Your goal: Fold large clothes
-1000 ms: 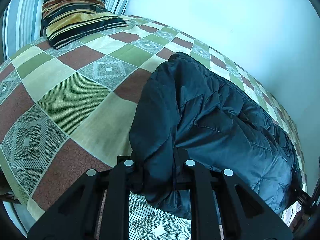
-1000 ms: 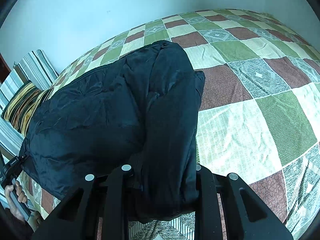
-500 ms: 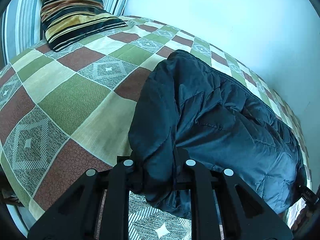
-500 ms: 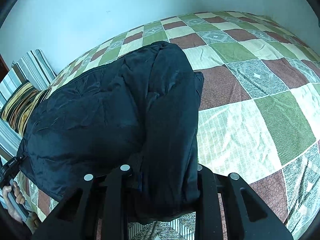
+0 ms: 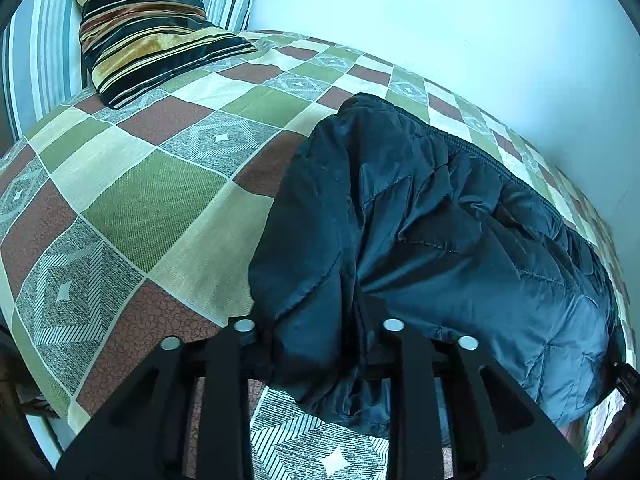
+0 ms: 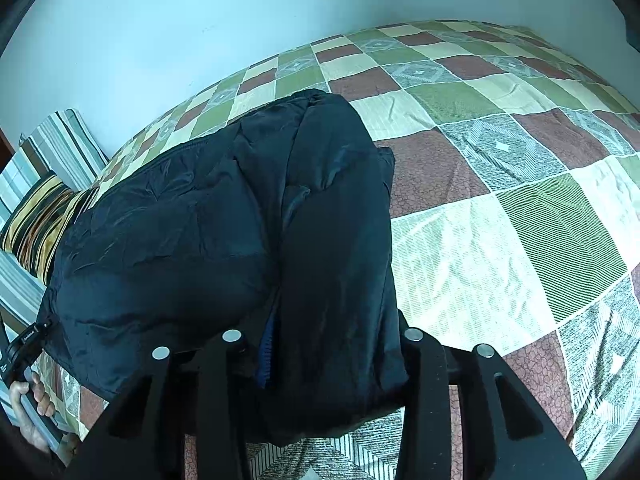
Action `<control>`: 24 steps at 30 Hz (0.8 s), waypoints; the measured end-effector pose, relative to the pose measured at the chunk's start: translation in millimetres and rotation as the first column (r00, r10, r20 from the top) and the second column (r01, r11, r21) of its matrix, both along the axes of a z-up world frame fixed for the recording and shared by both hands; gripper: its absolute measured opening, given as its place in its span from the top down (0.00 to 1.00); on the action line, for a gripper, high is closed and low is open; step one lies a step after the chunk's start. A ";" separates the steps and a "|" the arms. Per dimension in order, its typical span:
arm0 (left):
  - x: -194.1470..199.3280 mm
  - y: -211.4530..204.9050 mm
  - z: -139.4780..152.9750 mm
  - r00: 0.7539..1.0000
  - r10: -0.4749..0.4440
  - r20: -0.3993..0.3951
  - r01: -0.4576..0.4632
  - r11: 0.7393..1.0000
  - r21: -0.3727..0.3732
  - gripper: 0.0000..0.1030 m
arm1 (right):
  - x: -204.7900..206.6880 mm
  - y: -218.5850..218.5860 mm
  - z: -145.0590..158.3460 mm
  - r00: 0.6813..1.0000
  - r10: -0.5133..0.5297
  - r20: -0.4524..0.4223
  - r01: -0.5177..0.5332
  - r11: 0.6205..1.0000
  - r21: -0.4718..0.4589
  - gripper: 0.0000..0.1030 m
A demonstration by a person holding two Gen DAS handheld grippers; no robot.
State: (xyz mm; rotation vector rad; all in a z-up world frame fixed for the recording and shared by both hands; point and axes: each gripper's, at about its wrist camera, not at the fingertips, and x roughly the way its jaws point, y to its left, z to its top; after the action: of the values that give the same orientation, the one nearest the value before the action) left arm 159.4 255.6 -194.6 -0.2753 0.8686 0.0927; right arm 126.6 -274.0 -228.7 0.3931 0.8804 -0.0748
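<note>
A dark quilted puffer jacket [image 5: 460,216] is laid folded on a bed's checked bedspread [image 5: 132,200]. Its near corners are bracketed by the left gripper [image 5: 318,336] and right gripper [image 6: 324,340], whose fingers have just been opening, fabric still bunched between them. A striped pillow [image 5: 140,28] is seen far left.
</note>
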 end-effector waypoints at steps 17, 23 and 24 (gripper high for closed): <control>-20.6 17.7 14.5 0.999 -0.048 0.003 0.048 0.999 0.003 0.37 | -27.5 -20.3 23.2 0.999 -0.046 0.011 0.047 0.999 -0.017 0.46; -15.3 30.4 24.5 0.998 -0.054 0.014 0.054 0.999 0.003 0.37 | -38.4 -19.2 60.9 0.992 -0.097 0.085 0.103 0.992 -0.072 0.53; -13.6 32.2 26.6 0.998 -0.059 0.016 0.059 0.998 -0.003 0.37 | -36.7 -9.8 72.6 0.990 -0.079 0.116 0.088 0.993 -0.077 0.56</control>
State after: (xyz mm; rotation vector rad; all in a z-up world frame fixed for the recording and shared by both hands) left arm 145.8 287.8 -168.0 -0.2527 0.8602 0.0343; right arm 89.9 -283.8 -156.2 0.3540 0.7472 -0.1644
